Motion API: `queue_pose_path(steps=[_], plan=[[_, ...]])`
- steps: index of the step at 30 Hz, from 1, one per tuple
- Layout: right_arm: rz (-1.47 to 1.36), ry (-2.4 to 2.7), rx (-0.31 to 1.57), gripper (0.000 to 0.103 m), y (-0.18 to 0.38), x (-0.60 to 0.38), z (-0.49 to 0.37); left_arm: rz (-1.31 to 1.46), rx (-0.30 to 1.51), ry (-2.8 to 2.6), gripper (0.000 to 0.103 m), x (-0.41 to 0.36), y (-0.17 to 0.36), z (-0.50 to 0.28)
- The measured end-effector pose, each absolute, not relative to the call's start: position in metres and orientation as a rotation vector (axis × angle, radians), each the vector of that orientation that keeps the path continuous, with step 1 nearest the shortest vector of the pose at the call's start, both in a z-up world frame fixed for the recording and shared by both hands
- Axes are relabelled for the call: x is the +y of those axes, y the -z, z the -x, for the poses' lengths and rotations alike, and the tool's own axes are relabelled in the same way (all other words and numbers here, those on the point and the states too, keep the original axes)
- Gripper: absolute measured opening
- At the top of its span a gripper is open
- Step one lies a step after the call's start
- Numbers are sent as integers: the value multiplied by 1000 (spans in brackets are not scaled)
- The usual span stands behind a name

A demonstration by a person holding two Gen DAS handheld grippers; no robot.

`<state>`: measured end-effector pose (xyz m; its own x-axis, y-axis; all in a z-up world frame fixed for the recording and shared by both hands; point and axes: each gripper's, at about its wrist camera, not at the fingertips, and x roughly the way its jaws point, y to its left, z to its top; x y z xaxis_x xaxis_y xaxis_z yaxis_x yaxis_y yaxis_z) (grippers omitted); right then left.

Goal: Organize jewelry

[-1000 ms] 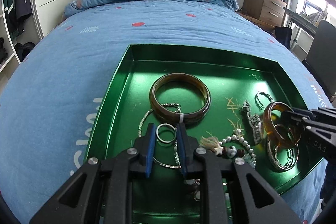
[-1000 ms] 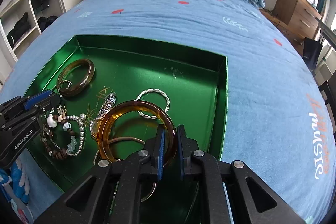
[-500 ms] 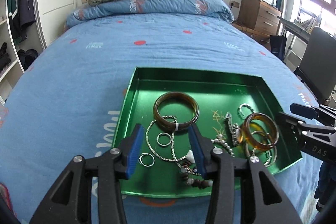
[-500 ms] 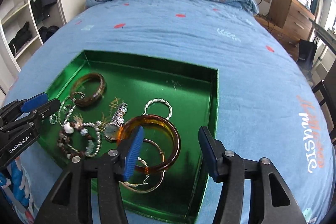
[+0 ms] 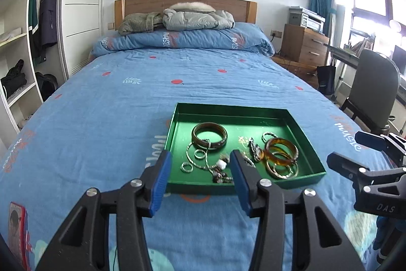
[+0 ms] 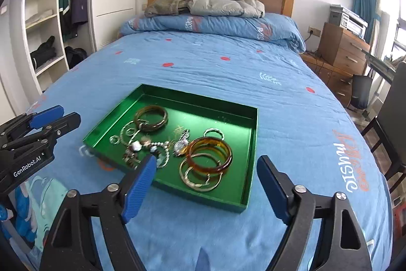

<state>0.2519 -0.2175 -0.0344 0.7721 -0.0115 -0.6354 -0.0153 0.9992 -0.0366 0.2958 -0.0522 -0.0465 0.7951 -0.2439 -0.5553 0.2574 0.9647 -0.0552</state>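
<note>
Jewelry (image 5: 280, 155) in green tray (image 5: 294, 180); left tool (image 5: 200, 164) "GenRobot.AI", right tool (image 6: 205, 168) "DAS", both opening, empty.

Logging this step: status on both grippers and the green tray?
Left gripper and right gripper opening, nothing between jaws. Shallow green metal tray on blue bedspread; translucent amber bangle inside with other jewelry. Nothing in the way.

"genrobot.ai" on left tool (image 6: 64, 116); "das" on right tool (image 5: 355, 151).

The left gripper (image 5: 200, 164) covered part of the tray (image 5: 308, 141)'s near rim; the beaded tangle (image 6: 142, 146) was too small to sort out.
</note>
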Motion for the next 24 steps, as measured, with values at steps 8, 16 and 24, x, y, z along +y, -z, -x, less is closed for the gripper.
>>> queue_pose_path(steps=[8,16,24], plan=[[39,3,667,100,33,-200,-195,-44,636,254,46,-39,53,-245],[-7,24,661,102,39,-200,-149,-49,660,235,46,-31,49,-204],[-30,47,651,102,38,-207,-117,-50,641,211,46,-28,43,-172]])
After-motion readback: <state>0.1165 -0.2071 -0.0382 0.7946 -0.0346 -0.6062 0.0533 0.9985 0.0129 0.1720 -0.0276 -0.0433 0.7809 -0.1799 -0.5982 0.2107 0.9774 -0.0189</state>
